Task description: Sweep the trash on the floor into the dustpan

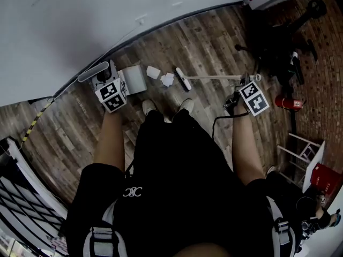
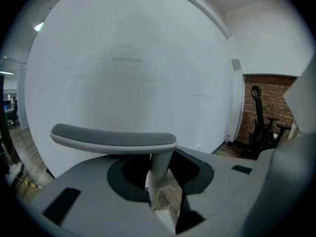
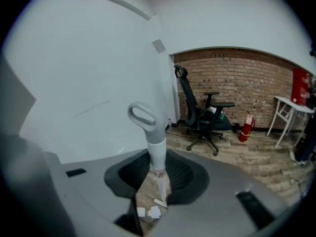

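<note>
On the wooden plank floor [image 1: 203,47], white crumpled paper pieces [image 1: 167,80] lie between the grey upright dustpan [image 1: 134,79] and the white long-handled broom [image 1: 184,80]. The left gripper [image 2: 160,186] is clamped on the dustpan's stem, so its mouth faces the trash. The right gripper [image 3: 155,179] is closed on the broom handle, probably to push the paper in.

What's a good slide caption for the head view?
Over a wood floor, left gripper holds dustpan, right gripper holds broom, paper scraps lying between them.

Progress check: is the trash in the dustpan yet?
No, the paper scraps lie on the floor between the dustpan and the broom head.
</note>
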A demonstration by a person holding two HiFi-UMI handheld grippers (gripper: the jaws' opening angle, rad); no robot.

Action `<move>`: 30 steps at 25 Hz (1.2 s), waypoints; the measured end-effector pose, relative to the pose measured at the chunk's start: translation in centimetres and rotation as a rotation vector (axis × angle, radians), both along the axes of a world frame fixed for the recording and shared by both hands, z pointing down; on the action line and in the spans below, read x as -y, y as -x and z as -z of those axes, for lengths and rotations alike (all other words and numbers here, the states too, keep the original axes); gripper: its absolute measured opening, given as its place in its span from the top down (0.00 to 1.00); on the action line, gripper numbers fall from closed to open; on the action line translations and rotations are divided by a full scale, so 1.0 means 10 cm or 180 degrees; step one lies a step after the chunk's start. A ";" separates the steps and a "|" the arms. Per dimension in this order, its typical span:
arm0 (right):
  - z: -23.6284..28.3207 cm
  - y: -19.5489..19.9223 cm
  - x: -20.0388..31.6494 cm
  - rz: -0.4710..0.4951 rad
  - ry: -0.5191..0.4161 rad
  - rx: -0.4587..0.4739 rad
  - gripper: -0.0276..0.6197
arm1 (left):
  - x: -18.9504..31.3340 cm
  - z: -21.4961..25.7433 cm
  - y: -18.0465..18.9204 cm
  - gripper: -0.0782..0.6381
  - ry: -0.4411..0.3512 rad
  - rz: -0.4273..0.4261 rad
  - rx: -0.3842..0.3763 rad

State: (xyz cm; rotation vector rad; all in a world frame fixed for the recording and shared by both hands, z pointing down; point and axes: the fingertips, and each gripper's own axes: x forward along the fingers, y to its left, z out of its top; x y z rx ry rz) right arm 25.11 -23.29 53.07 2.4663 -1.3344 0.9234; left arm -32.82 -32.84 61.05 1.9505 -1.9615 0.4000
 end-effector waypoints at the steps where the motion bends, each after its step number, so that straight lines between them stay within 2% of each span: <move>1: 0.01 0.06 0.03 0.0066 0.0005 -0.0025 0.79 | 0.01 -0.05 0.01 0.74 0.0037 0.0024 -0.0013; 8: 0.08 0.64 0.11 0.0690 0.0058 -0.0122 0.79 | 0.03 -0.12 0.04 0.74 0.0098 0.0120 -0.0035; 14: 0.05 1.09 0.15 0.0934 0.0110 0.0092 0.78 | -0.03 -0.19 0.01 0.74 0.0155 0.0065 -0.0065; 18: 0.00 1.46 0.18 0.1234 0.0146 0.0233 0.78 | -0.07 -0.18 -0.03 0.74 0.0142 0.0040 -0.0064; 24: -0.07 2.23 0.25 0.1766 0.0173 0.0550 0.78 | -0.12 -0.20 0.02 0.74 0.0174 0.0058 -0.0104; 30: 0.03 2.79 0.37 0.2264 0.0046 0.0708 0.77 | -0.17 -0.21 0.06 0.74 0.0178 0.0059 -0.0127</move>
